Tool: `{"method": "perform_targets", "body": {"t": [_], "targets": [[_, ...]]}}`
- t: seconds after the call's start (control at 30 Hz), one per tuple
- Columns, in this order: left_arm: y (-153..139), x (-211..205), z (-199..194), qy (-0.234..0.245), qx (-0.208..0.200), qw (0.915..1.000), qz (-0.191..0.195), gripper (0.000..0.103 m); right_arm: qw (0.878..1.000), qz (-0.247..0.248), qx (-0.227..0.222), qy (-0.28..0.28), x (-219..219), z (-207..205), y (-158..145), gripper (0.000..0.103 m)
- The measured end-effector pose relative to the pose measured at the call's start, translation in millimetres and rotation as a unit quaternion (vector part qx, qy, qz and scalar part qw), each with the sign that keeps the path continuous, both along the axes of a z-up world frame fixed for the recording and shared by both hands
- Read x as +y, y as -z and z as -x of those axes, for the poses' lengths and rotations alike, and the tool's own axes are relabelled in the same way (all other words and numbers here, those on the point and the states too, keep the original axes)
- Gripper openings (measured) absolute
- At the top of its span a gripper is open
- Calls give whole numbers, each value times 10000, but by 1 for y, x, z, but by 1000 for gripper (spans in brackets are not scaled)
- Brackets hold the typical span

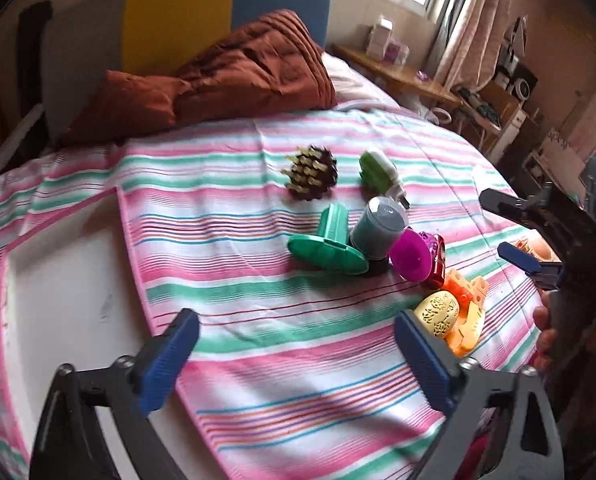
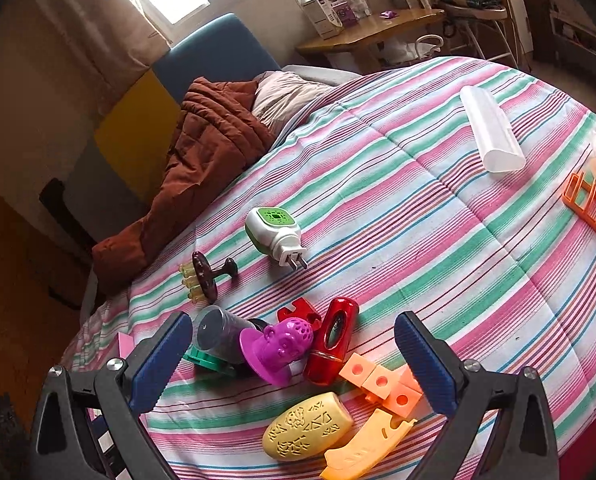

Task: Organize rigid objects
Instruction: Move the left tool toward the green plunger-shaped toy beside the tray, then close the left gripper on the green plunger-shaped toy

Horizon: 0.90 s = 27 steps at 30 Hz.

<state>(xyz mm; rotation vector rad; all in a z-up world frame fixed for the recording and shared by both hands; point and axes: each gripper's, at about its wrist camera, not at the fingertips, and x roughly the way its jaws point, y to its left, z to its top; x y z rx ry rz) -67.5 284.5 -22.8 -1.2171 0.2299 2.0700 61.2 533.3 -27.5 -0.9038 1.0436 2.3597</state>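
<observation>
On the striped bedspread (image 1: 258, 320) lies a cluster of toys: a brown spiked brush (image 1: 312, 178), a green-and-white plug-in (image 2: 276, 234), a grey cup (image 1: 378, 228) on its side, a green flanged piece (image 1: 326, 246), a purple toy (image 2: 278, 348), a red case (image 2: 332, 340), orange blocks (image 2: 382, 384), a yellow oval (image 2: 308, 426) and an orange curved piece (image 2: 366, 448). My left gripper (image 1: 296, 360) hovers open, left of the cluster, nothing between its pads. My right gripper (image 2: 294, 364) is open above the purple toy and red case, gripping nothing.
A white panel with a pink border (image 1: 58, 280) lies at the left. A white tube (image 2: 492, 134) and an orange rack (image 2: 590, 204) sit far right. A brown quilt (image 1: 238, 72) is heaped at the headboard. A wooden desk (image 2: 370, 28) stands beyond the bed.
</observation>
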Motion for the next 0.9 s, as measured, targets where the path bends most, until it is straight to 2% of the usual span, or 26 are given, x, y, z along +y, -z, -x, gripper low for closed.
{"method": "perform_targets", "body": {"t": [0.07,0.23,0.4,0.5,0.63,0.67,0.7,0.77,0.83,0.9], "targets": [[5,12,10,23,-112,9999,116,88,9999,117,48,37,3,-1,1,103],[8,42,31,438,-30,9986,307,88,9997,226,123,62,6,-2,1,103],[18,75,45,1134,-29,9919,575,88,9994,288,165,9,6,-1,1,103],[29,91,54,1331,92,9880,778,86,9993,319,176,-10,6,-1,1,103],[48,107,67,1533,-93,9833,972,72,9993,329,173,1,6,0,1,103],[52,109,69,1542,-117,9827,1019,61,9993,341,179,14,7,0,1,103],[57,111,72,1557,-197,9821,1039,56,9992,352,188,26,8,0,2,103],[64,114,74,1562,-286,9817,1050,37,9993,328,170,51,9,0,2,103],[64,113,67,1554,-19,9818,1094,30,9993,324,156,76,11,-1,2,103],[64,108,60,1485,135,9827,1096,31,9993,331,160,59,12,-1,2,103]]}}
